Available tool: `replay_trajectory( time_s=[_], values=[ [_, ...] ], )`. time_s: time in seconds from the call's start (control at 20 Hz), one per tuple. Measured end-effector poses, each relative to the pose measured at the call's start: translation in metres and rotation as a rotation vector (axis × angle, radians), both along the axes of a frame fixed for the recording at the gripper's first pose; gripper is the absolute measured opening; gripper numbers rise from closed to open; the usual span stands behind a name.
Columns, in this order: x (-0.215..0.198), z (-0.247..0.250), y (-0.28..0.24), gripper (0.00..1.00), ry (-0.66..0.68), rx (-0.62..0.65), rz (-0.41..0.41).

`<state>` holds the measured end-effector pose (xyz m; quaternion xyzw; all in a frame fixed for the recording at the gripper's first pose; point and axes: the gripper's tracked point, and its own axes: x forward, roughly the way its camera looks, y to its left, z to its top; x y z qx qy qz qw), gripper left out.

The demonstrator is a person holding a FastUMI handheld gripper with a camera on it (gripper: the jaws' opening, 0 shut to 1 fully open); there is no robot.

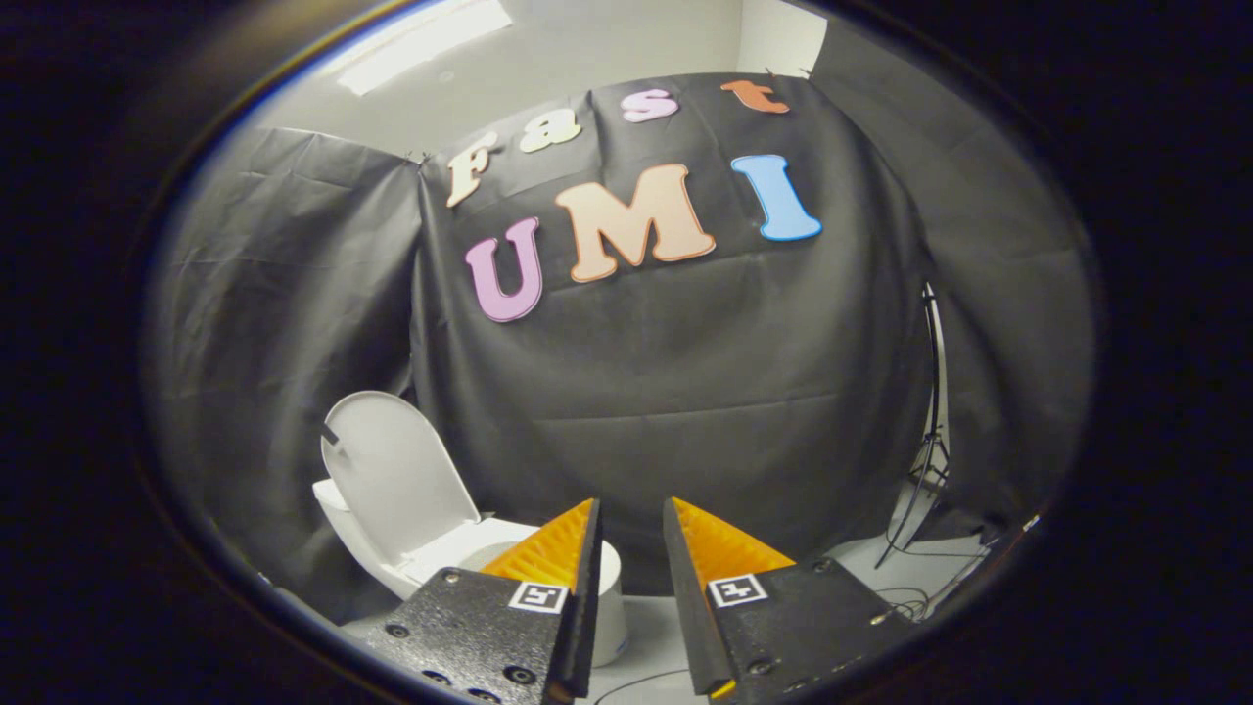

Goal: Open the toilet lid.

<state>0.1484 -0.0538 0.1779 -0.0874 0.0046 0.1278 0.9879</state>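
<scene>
Gripper [631, 519] slightly parted, holding nothing, toilet lid [396, 480] upright beyond its fingers, floor [651, 627] between

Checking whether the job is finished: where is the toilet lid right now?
In the gripper view the toilet lid stands raised, leaning back against the black cloth wall, above the toilet bowl, beyond the open gripper and off to its left.

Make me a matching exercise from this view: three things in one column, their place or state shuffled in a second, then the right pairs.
1. toilet lid
2. gripper
3. light stand

A. open, nothing between its fingers
B. raised upright, leaning back
C. against the black cloth wall, beyond the fingers, on the far side from the toilet

Pairs: 1-B, 2-A, 3-C
</scene>
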Motion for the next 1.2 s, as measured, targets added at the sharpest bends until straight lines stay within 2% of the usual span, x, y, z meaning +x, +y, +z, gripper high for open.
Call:
replay_trajectory(
  time_s=[0.45,1.2],
  values=[
    [-0.004,0.004,-0.011,0.38,-0.038,-0.011,0.006],
    [-0.012,-0.002,-0.028,0.38,-0.017,-0.044,-0.020]
  ],
)
